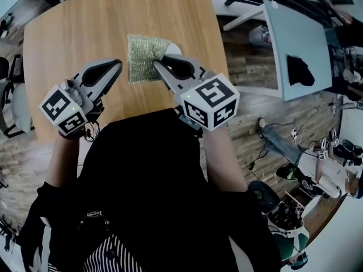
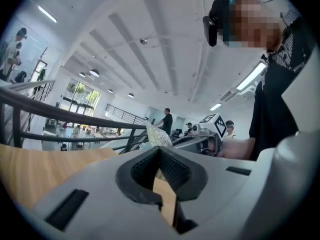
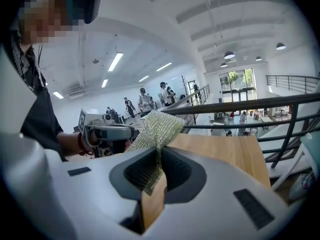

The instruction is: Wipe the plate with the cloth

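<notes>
Head view looks down on a wooden surface (image 1: pixel 85 27) with a glittery green-gold cloth (image 1: pixel 143 58) lying around its middle. A sliver of white plate (image 1: pixel 173 49) peeks out at the cloth's far right corner; the rest of the plate is covered by the cloth. The right tongs (image 1: pixel 159 66) reach in from the near right, their tips at the cloth's near right corner. The left tongs (image 1: pixel 116 66) point at the cloth's left edge from just beside it; whether they touch it cannot be told from here.

Right gripper view shows the right tongs (image 3: pixel 159 151) clenched on the cloth (image 3: pixel 159 126): a fold of the sparkly mesh is pinched between the dark ribbed pads and rises in a peak above them, with bare wood beyond. The left tongs (image 3: pixel 107 133) and the hand holding them show behind the cloth on the left side of that view.

Left gripper view shows the left tongs (image 2: pixel 160 150) clenched with nothing between them, the pads meeting at the tip. Past them the cloth (image 2: pixel 159 135) stands up in a point, with the right tongs (image 2: pixel 192 141) behind it.
</notes>
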Demonstrator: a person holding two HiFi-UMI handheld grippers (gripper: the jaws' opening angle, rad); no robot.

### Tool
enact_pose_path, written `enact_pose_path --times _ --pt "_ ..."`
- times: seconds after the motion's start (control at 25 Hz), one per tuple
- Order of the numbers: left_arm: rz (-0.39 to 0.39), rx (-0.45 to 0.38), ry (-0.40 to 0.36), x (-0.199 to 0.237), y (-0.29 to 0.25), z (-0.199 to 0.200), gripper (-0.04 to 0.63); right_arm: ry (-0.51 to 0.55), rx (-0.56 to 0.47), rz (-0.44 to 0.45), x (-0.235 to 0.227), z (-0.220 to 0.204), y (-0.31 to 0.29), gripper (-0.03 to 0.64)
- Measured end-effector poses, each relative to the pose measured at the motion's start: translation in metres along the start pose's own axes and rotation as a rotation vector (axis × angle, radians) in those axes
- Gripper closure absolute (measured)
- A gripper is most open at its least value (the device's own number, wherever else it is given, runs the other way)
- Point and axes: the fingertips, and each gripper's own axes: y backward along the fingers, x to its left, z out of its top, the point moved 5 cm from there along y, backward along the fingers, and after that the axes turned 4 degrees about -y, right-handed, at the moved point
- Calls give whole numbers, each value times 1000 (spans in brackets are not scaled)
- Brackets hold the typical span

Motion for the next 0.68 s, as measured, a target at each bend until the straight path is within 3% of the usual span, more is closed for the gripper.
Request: enact_pose_path --times 0.24,0.4,0.68 --pt "-26 -42 -81 -29 39 41 597 66 -60 -23 57 24 13 574" --pt "-63 -76 -114 -40 50 45 597 90 -65 -37 77 21 11 574" --pt "-89 -126 -116 -39 67 55 597 108 -52 -41 97 22 -7 574"
